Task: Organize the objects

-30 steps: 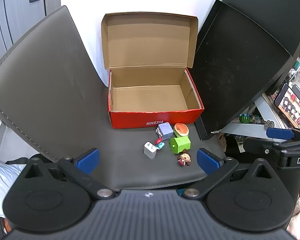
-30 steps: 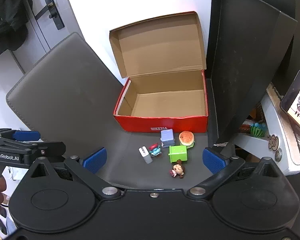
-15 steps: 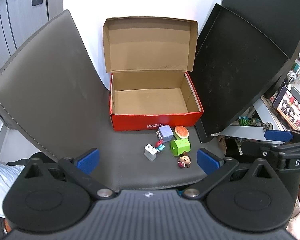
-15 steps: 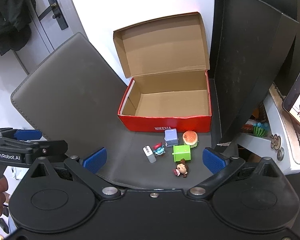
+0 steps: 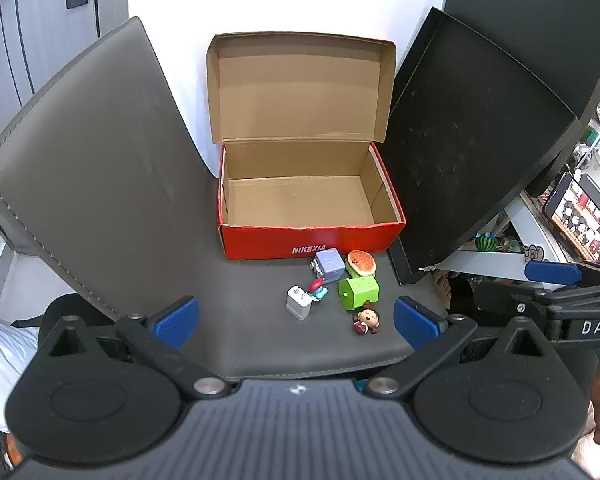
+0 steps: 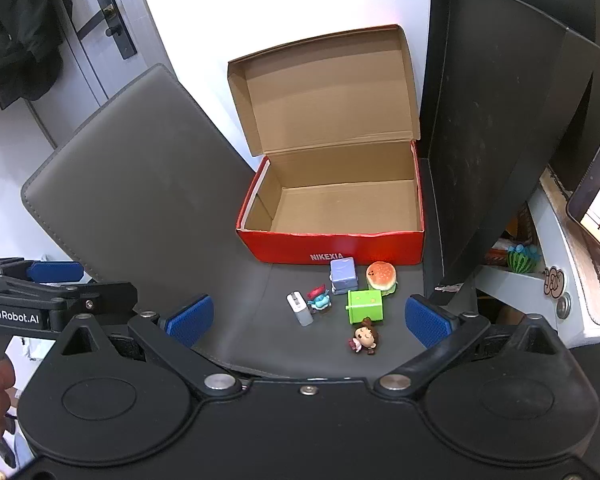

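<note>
An open, empty red shoebox (image 5: 308, 240) (image 6: 332, 246) stands on a grey mat (image 5: 240, 300) (image 6: 260, 320). In front of it lie several small toys: a purple cube (image 5: 330, 266) (image 6: 343, 275), a burger (image 5: 361, 262) (image 6: 381, 276), a green block (image 5: 358, 292) (image 6: 365, 306), a white charger (image 5: 299, 302) (image 6: 300, 309), a small red-and-blue figure (image 5: 318, 289) (image 6: 318, 299) and a doll (image 5: 366, 320) (image 6: 365, 340). My left gripper (image 5: 296, 320) and my right gripper (image 6: 307, 320) are both open and empty, held above the mat's near edge, short of the toys.
A raised grey mat flap (image 5: 92, 168) stands at the left and a black panel (image 5: 460, 140) (image 6: 492, 140) at the right. A shelf with a phone (image 5: 580, 216) and a watermelon toy (image 6: 522, 260) lies beyond the panel. Each gripper shows at the edge of the other's view.
Both grippers have drawn back and risen a little, so the box and toys look smaller and lower in view. Nothing on the mat has moved.
</note>
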Motion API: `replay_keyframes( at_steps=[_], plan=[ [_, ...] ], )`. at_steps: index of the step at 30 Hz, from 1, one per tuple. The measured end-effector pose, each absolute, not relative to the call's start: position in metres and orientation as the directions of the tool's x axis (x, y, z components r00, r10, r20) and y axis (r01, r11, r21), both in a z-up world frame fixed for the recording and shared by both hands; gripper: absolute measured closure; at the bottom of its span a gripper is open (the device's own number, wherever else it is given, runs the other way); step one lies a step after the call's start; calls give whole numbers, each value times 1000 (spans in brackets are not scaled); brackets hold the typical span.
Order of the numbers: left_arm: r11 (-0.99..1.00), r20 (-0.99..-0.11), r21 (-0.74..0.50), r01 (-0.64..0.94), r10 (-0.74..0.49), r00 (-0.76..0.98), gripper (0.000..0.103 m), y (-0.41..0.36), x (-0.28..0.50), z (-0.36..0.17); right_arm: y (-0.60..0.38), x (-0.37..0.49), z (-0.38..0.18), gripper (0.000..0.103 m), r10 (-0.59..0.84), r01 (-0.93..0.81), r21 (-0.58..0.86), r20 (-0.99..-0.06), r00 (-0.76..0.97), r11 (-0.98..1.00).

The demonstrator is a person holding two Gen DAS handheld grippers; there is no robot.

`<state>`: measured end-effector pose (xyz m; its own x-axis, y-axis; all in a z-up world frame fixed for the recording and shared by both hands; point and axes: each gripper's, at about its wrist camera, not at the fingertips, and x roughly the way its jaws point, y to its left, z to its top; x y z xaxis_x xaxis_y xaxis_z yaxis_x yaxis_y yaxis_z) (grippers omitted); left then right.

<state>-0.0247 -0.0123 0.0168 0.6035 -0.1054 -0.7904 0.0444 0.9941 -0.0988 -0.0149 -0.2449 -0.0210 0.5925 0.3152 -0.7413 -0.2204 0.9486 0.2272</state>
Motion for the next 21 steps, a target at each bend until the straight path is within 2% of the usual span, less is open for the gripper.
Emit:
replay_keyframes(
  at_steps=[21],
  plan=[
    [996,-789,-87,30,-88,609,0,-7,-24,13,-233,-15,-23,0,309,-225,216,-745,591,950]
  ],
)
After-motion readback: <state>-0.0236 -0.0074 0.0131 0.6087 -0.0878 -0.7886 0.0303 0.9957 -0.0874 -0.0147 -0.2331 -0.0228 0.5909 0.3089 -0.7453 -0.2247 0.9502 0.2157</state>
